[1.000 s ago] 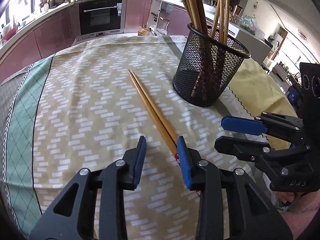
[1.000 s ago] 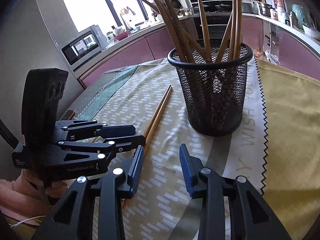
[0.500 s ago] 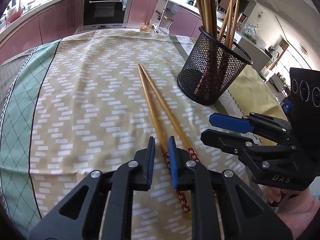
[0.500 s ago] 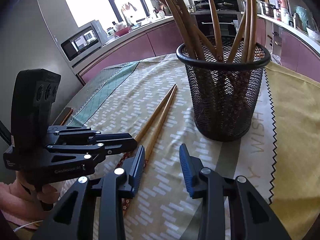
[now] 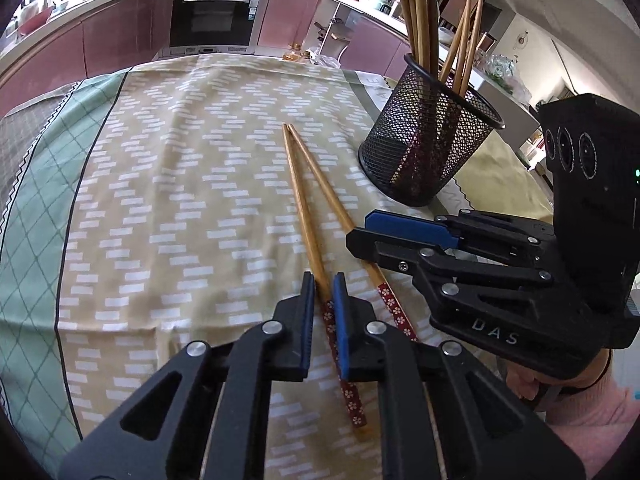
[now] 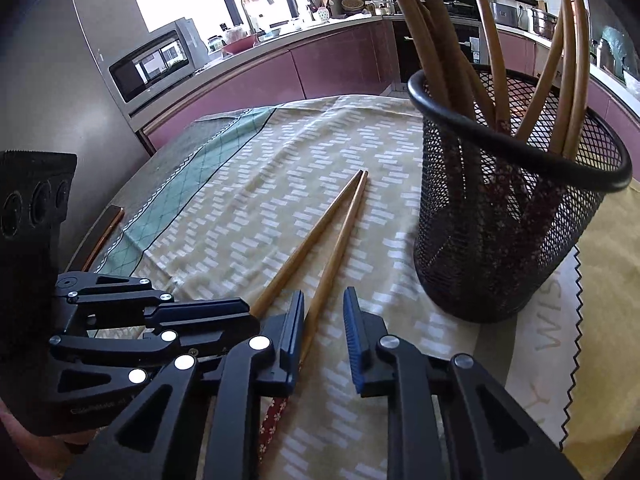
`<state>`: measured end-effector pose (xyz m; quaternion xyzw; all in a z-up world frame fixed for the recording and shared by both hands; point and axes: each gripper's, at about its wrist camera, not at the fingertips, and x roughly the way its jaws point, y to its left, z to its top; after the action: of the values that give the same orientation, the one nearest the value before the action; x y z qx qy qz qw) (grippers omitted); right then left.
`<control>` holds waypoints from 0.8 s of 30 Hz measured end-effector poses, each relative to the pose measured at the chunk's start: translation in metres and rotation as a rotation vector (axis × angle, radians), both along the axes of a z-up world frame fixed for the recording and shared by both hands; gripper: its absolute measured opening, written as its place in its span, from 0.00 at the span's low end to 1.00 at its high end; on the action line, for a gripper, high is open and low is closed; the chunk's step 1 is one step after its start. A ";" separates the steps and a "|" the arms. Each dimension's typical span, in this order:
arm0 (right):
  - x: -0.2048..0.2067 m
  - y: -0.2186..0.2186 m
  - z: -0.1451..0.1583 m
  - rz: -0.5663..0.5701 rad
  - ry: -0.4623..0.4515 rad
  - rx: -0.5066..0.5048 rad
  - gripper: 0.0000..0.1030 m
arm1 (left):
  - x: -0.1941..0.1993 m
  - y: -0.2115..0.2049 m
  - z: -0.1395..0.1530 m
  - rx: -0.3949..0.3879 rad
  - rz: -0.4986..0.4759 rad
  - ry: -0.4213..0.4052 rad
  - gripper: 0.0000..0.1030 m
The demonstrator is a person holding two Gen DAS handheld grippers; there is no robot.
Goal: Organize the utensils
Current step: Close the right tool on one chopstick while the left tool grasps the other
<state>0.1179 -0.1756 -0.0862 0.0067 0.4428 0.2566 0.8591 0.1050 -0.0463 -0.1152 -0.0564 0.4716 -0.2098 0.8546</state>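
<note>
Two wooden chopsticks lie on the patterned tablecloth [image 5: 168, 184], with their thin tips close together far from the tongs and their red flowery ends spread apart near the tongs. The left tongs [image 5: 322, 316] are squeezed tight on the left chopstick [image 5: 306, 216], close to where its red end starts, and the red end pokes out under the tongs toward the camera. The right tongs [image 6: 322, 332] are closing now around the right chopstick [image 6: 334, 256]. That stick runs up between the two blue pads, right next to the left-hand pad [image 6: 294, 328], but there is a gap on the other side, so it is not pinched yet. In the left view the right tongs sit just to the right of the left tongs, lying over the right chopstick. The black mesh cup [image 5: 428, 148] stands ahead of the tongs and off to the right, near the chopsticks but not touching them. It already has a bunch of chopsticks [image 6: 568, 56] standing in it, leaning on the rim. So I think most of the tidying is done, and these two sticks look like the last ones out on the cloth, as far as the pictures show. What is left is to get a good hold on both, lift them off the cloth, tip them up, and drop them into the cup with the others.
</note>
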 end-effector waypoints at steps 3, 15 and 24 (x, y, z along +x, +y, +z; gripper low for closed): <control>0.001 -0.003 -0.001 -0.015 0.009 0.003 0.16 | -0.001 0.000 0.001 0.010 -0.007 -0.007 0.11; 0.007 -0.004 -0.002 -0.049 0.023 0.009 0.14 | 0.028 -0.010 0.004 0.063 -0.027 -0.027 0.17; 0.009 -0.001 -0.001 -0.064 0.012 -0.013 0.13 | 0.049 -0.013 0.004 0.095 -0.027 -0.027 0.15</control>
<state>0.1270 -0.1769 -0.0874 0.0167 0.4491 0.2263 0.8642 0.1536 -0.0597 -0.1108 -0.0064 0.4704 -0.1995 0.8596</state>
